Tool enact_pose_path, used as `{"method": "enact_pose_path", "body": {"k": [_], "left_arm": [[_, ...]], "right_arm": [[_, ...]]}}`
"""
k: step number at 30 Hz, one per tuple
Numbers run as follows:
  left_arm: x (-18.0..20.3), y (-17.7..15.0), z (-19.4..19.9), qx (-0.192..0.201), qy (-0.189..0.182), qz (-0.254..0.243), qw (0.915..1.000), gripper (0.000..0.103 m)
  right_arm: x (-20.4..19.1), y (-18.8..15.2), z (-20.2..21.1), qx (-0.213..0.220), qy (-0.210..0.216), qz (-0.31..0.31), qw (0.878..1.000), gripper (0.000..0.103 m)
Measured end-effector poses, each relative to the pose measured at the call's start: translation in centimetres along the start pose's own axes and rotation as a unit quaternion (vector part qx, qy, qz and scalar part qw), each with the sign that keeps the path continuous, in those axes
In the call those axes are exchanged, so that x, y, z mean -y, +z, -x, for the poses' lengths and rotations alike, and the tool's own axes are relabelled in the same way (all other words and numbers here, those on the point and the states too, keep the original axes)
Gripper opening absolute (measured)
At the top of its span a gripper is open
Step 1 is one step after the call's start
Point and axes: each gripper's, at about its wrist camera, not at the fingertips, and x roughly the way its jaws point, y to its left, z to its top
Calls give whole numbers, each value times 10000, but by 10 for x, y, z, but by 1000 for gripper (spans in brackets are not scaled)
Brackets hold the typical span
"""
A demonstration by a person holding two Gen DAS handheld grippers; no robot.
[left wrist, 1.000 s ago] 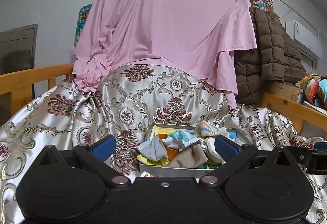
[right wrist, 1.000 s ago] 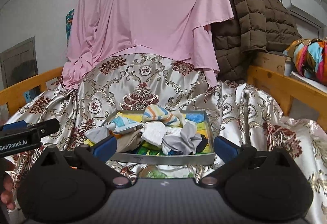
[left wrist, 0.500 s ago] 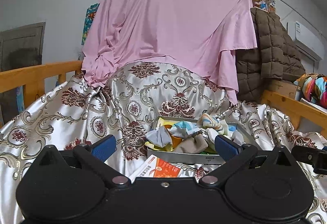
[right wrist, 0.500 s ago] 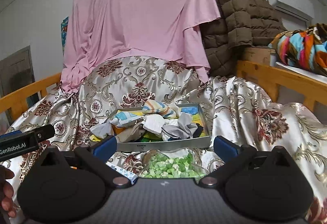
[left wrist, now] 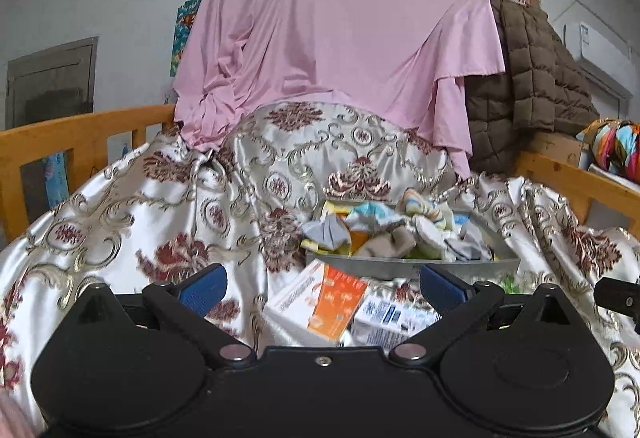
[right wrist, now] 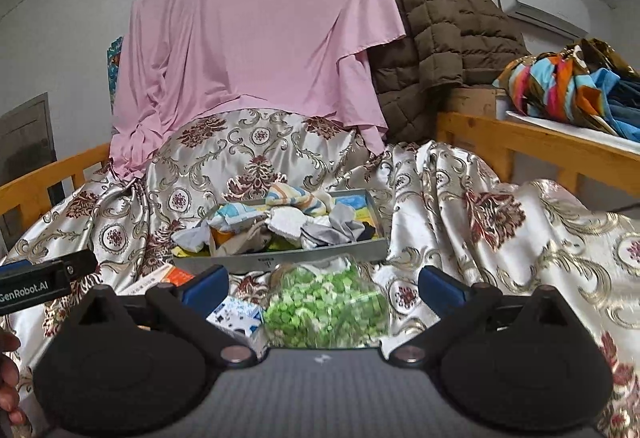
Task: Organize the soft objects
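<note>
Socks (right wrist: 280, 224) heaped in grey tray (right wrist: 280, 261); "GenRobot.AI" on left gripper (right wrist: 36, 284).

Left gripper (left wrist: 322, 284) in matte black, blue fingertip pads (left wrist: 203, 287), silver pivot screws, right gripper (right wrist: 323, 284) alike with grey textured centre plate, white "GenRobot.AI" lettering

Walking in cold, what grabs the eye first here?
A big pink sheet hangs at the back above a shiny gold-and-maroon patterned bedspread. In the middle sits a grey tray heaped with crumpled cloths, and just in front of it lies a clear bag of green pieces.
</note>
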Motion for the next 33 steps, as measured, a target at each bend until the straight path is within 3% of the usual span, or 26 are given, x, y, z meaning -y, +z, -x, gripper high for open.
{"method": "enact_pose_path", "body": {"k": [7, 33], "left_arm": [[6, -17, 11, -187, -24, -247, 9995, 102], [4, -27, 36, -2, 25, -371, 9993, 102]], "right_arm": [[-2, -16, 12, -69, -81, 56, 9999, 103], [-8, -37, 39, 147, -188, 50, 9997, 103]]}}
